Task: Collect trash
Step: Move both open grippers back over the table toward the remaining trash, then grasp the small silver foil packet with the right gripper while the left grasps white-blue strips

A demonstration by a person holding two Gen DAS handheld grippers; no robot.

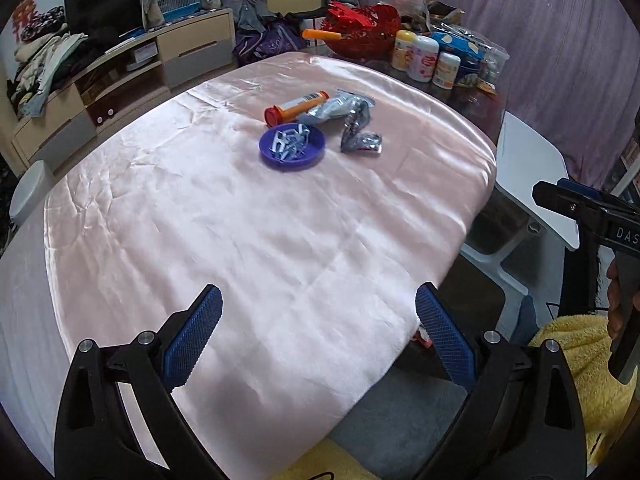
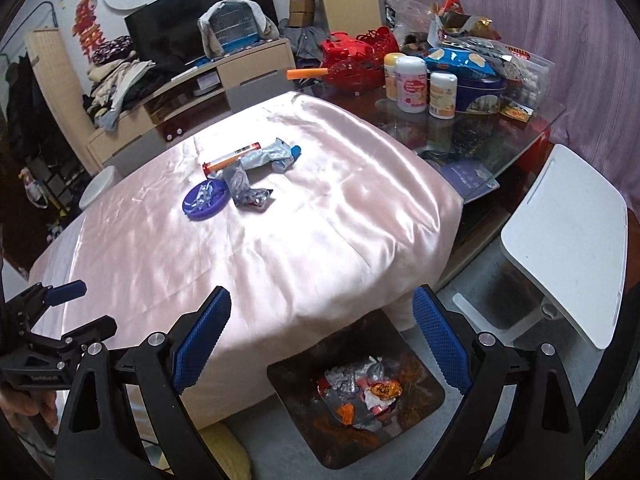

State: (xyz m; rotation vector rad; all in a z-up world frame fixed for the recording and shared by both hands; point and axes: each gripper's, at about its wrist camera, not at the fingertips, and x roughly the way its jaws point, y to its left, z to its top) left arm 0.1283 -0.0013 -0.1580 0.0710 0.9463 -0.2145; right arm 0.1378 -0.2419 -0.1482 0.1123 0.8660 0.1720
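pink satin cloth (image 1: 240,220), purple bowl (image 1: 291,145), orange tube (image 1: 298,105)

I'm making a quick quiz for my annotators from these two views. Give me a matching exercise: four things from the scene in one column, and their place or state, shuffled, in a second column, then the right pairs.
Things:
1. purple dish
2. orange tube
3. trash bin
4. left tool

Places or states:
A. on the floor by the table's edge, wrappers inside
B. open, holding nothing
C. on the pink cloth, silvery scraps inside
D. lying on its side, red cap on, behind the dish

Pairs: 1-C, 2-D, 3-A, 4-B
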